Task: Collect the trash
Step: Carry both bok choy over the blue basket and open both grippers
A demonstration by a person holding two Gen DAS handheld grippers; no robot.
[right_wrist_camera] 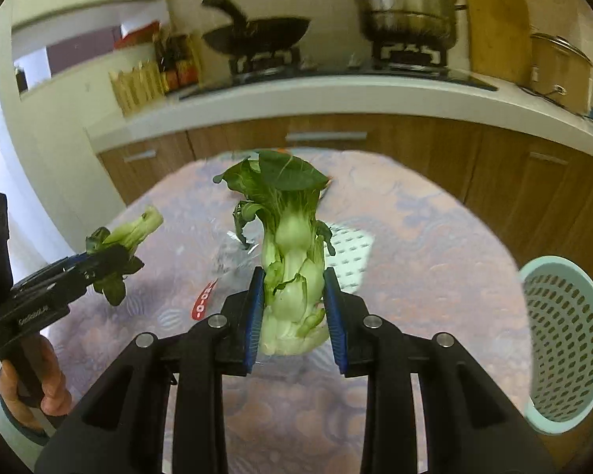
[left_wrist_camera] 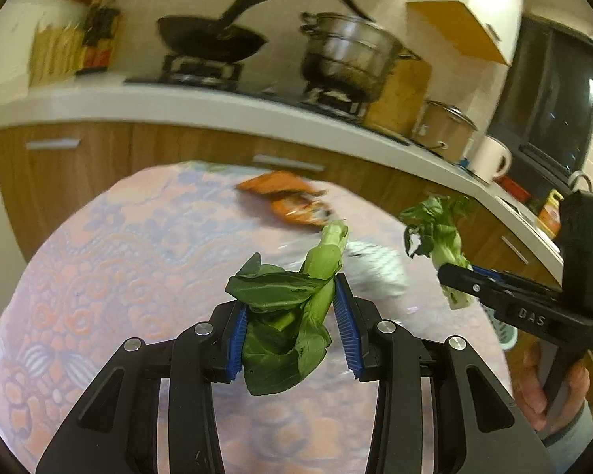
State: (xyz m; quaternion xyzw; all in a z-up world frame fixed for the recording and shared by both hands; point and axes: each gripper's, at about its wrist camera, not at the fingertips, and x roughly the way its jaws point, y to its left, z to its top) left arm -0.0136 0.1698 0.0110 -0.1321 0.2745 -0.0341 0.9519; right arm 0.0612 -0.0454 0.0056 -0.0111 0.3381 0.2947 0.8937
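Note:
My left gripper (left_wrist_camera: pixel 292 308) is shut on a wilted bok choy piece (left_wrist_camera: pixel 288 316) with dark leaves, held above the round table (left_wrist_camera: pixel 118 276). It also shows in the right wrist view (right_wrist_camera: pixel 110 256) at the left. My right gripper (right_wrist_camera: pixel 294 300) is shut on a pale-stemmed bok choy head (right_wrist_camera: pixel 290 260), upright between the blue pads. It also shows in the left wrist view (left_wrist_camera: pixel 460 276) at the right with its bok choy (left_wrist_camera: pixel 439 233). An orange snack wrapper (left_wrist_camera: pixel 292 201) lies at the table's far side.
A light green perforated basket (right_wrist_camera: pixel 565 339) stands right of the table. Clear plastic and a white dotted wrapper (right_wrist_camera: pixel 352 252) lie on the table with a red label (right_wrist_camera: pixel 201 300). Behind is a counter (left_wrist_camera: pixel 217 106) with a wok (left_wrist_camera: pixel 213 39), steel pot (left_wrist_camera: pixel 348 55) and mug (left_wrist_camera: pixel 490 158).

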